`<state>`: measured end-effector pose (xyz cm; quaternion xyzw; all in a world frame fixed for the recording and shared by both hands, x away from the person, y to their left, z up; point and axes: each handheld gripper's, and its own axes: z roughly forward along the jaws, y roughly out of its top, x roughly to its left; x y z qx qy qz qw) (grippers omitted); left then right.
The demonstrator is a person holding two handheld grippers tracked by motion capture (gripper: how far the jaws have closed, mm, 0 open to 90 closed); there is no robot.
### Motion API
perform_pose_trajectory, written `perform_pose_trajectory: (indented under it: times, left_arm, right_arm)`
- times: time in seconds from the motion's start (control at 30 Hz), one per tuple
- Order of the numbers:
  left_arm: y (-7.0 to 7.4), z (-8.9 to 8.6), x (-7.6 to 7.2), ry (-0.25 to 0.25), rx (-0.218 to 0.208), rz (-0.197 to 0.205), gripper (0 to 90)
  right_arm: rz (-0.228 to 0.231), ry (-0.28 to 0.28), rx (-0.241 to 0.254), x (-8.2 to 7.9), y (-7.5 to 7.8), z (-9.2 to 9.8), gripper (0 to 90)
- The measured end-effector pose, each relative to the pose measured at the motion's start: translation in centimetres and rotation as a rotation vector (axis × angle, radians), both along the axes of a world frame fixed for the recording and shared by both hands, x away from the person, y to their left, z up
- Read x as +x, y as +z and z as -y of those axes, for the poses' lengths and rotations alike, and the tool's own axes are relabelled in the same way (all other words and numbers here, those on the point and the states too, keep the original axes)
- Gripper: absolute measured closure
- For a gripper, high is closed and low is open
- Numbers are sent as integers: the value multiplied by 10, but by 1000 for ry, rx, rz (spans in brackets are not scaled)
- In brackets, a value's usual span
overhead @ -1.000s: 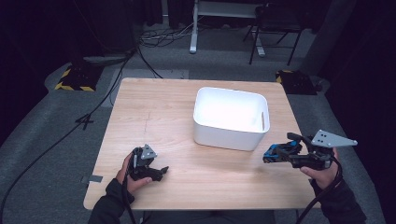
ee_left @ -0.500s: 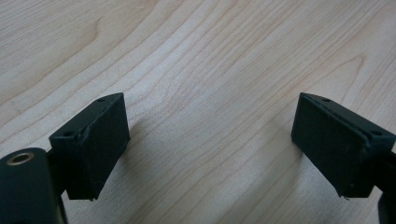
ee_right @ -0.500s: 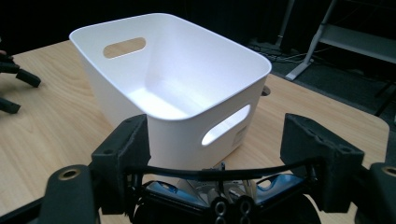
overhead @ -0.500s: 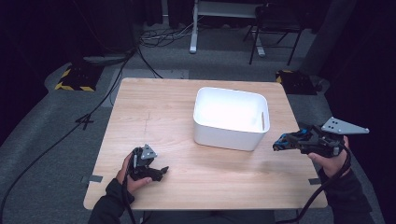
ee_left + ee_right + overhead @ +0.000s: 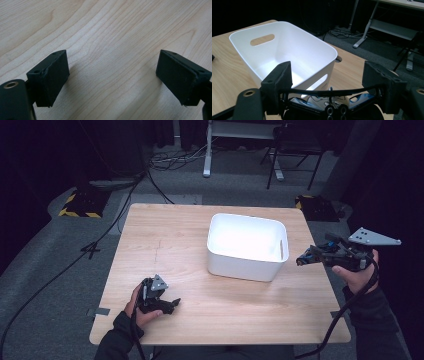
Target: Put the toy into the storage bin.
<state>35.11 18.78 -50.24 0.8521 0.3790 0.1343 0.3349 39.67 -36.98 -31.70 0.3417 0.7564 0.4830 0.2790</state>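
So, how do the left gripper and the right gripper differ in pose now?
The left gripper sits low at the wooden table, near its front edge; the right gripper is held up beside the white bin. The left points at bare wood, the right at the bin. Both are open and hold nothing.

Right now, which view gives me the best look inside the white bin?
The right gripper view: the white bin sits close ahead of the right gripper, showing its empty floor and both handle slots. The high view shows the whole bin on the table, but smaller. The left gripper view shows bare tabletop.
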Motion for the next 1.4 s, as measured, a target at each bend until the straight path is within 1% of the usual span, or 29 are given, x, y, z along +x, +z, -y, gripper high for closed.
perform_pose_trajectory:
  times: [0.13,0.2,0.33,0.57,0.7,0.73,0.77,0.8,0.87,0.93,1.0,1.07,1.33,1.4]
  left_arm:
    - [0,0,0,0,-3,-3,116]
    - [0,0,0,0,-3,-2,116]
    - [0,0,0,1,0,0,116]
    - [0,0,0,0,-3,-3,116]
    - [0,0,0,1,1,0,116]
    - [0,0,0,1,1,0,117]
    - [0,0,0,1,1,0,117]
    - [0,0,0,1,1,0,116]
    - [0,0,0,1,2,0,116]
    - [0,0,0,1,2,1,116]
    - [0,0,0,1,1,0,116]
    - [0,0,0,1,1,0,116]
    - [0,0,0,1,-5,-3,116]
    - [0,0,0,1,-5,-3,116]
  right_arm:
    - [6,-12,2,7,6,0,247]
    - [16,-17,0,9,9,-1,247]
    - [18,-16,18,14,15,-3,247]
    - [44,-29,7,20,30,-11,247]
    - [60,-16,3,22,40,-17,247]
    - [66,-13,4,23,45,-21,247]
    - [66,-13,4,23,45,-21,247]
    - [74,-2,-1,25,49,-24,247]
    - [72,-2,2,25,51,-27,247]
    - [81,6,-2,26,54,-30,247]
    - [86,14,7,26,58,-36,247]
    - [91,18,-2,27,58,-38,247]
    - [91,50,-5,29,61,-52,247]
    - [83,60,-10,30,60,-57,246]
